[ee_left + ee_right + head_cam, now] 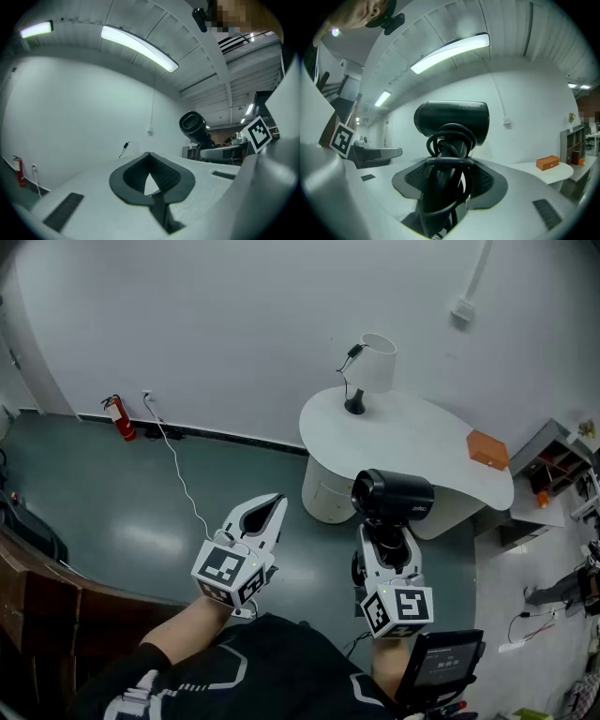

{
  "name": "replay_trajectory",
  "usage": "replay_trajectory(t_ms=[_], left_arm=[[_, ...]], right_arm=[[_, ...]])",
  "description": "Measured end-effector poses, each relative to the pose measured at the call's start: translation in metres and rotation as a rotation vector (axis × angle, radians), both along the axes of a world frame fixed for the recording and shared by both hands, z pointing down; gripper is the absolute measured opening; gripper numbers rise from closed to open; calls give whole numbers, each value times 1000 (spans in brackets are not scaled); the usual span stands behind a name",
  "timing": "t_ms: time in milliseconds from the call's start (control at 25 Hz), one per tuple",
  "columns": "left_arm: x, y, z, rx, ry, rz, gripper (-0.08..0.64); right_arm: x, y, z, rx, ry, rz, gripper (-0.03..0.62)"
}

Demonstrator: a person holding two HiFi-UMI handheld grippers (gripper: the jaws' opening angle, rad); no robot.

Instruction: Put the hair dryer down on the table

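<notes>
The right gripper [387, 538] was clamped on the handle of the black hair dryer [392, 495], which had its cord wound around that handle. The dryer was held in the air with its body above the jaws, near the front edge of the white table [412, 437] and not yet resting on it. The left gripper [269, 512] was to the left of it, with its jaws together and nothing between them.
</notes>
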State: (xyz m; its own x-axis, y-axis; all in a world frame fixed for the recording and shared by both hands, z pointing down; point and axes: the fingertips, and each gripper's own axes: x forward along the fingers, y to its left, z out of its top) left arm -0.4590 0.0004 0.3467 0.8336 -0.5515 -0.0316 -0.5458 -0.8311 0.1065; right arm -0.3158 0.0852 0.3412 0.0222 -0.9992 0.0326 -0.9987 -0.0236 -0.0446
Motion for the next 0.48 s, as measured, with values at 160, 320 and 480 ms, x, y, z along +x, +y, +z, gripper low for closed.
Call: replay_trajectory(t_ms=[160, 320, 480], left_arm=[[-2, -2, 0, 0, -1, -5, 5], [-2, 1, 1, -8, -2, 6, 5], [-6, 3, 1, -12, -5, 3, 5]], right_arm=[[-1, -2, -1, 2, 1, -4, 236], [-1, -2, -2, 0, 10, 2, 236], [-3, -1, -4, -5, 14, 5, 236]])
